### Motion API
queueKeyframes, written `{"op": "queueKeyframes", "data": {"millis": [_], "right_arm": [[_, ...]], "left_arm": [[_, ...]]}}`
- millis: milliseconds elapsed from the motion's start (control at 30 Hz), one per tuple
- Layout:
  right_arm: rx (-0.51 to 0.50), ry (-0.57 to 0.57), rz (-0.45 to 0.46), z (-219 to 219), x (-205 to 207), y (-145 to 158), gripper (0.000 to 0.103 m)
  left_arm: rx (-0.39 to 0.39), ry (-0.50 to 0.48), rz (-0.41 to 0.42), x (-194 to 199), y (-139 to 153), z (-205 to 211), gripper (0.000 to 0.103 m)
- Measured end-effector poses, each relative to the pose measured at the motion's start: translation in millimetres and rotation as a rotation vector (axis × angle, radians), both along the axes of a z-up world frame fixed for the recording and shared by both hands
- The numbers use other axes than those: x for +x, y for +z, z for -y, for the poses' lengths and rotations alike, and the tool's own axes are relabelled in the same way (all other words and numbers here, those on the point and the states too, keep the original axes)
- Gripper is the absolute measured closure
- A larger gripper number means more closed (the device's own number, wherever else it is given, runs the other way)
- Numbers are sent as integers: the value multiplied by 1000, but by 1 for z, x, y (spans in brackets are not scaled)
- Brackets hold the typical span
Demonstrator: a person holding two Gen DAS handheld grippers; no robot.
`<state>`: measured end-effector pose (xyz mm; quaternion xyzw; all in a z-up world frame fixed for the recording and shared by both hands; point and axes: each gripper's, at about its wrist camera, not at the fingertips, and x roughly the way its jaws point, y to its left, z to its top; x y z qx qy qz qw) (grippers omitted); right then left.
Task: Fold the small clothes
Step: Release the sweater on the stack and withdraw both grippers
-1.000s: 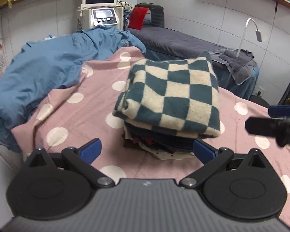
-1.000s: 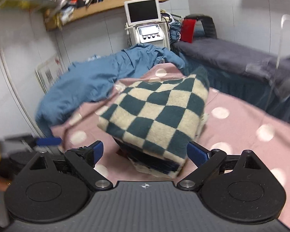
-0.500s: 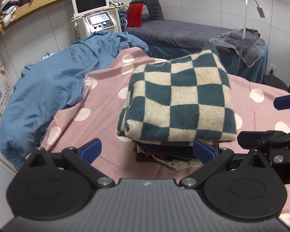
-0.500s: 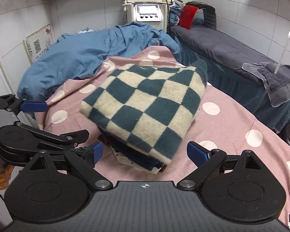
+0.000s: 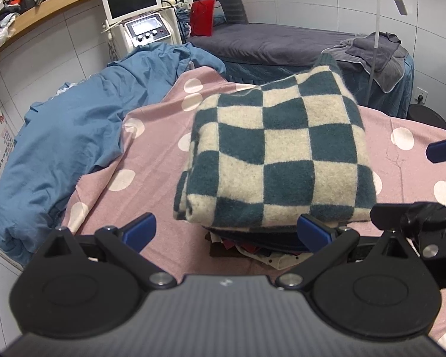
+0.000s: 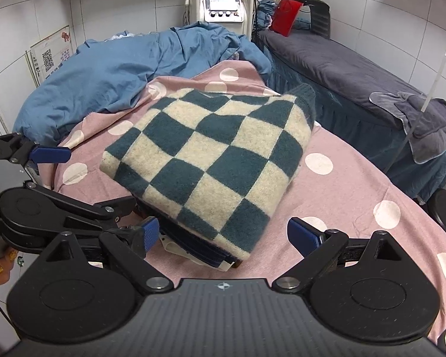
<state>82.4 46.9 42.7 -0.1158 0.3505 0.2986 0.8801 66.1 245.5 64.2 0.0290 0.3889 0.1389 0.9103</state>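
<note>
Checkered sweater (image 5: pixel 278 154) — teal and cream, folded flat — tops a stack of folded clothes (image 5: pixel 261 245) (edges peeking out).

We have closed in on the stack

Over 1 second our left gripper (image 5: pixel 226 230) and right gripper (image 6: pixel 223 235) drew nearer the checkered sweater (image 5: pixel 279 154), and each gripper now shows large beside the other.

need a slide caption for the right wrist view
Open right hand-held gripper before a folded checkered sweater topping a stack of clothes on a pink polka-dot sheet.
</note>
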Motion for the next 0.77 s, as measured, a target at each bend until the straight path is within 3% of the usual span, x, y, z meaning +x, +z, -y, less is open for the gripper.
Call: {"op": "queueKeyframes", "data": {"millis": [767], "right_arm": [[-20,-1,-21,-5,2,-3,0]], "left_arm": [[-47,7,1,-3,-4,-4,0]]}}
